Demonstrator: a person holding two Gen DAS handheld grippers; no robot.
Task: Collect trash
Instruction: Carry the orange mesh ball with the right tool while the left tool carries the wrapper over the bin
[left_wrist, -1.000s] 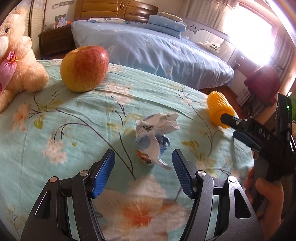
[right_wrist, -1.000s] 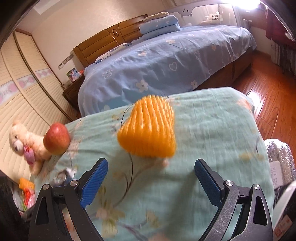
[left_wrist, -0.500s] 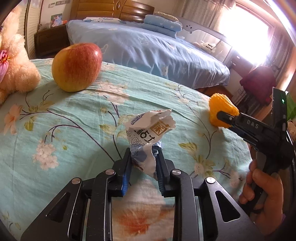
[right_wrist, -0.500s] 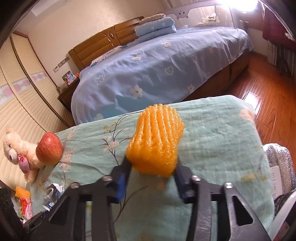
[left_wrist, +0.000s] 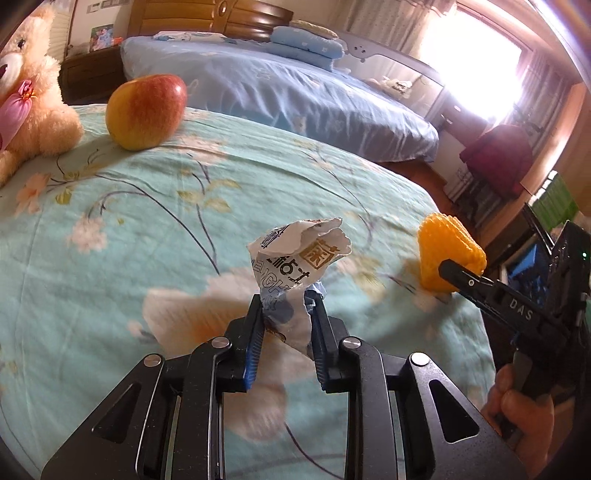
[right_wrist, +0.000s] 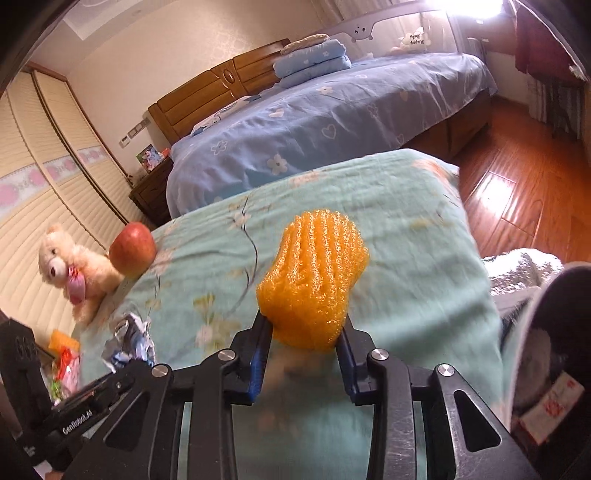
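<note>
- Two pieces of trash are in hand, one per tool, so the step is carrying them off to wherever the trash goes.
- Left wrist view: the left tongs are nearly closed on the bottom of one crumpled wrapper, which sticks up above the pads and looks to be off the floral surface.
- Tip for this bit: thin crinkly paper slips easily, so I'd keep the squeeze steady and not swing it around.
- Same view, at the right edge of the surface: the right tongs come in side-on, with the orange foam net at their tips.
- Also there near the far left corner: one apple and one teddy bear. Those aren't trash in my book, leave them.
- Right wrist view: the right tongs are pinched most of the way in on one orange foam net, gripping its lower end.
- Foam is squishy, so a firm grip won't hurt it; just don't let it spring out.
- Count here: one apple, one teddy bear, one wrapper in the left tool at the near left edge.
- Some dark container sits past the right edge; could be the bin, can't tell.
</note>
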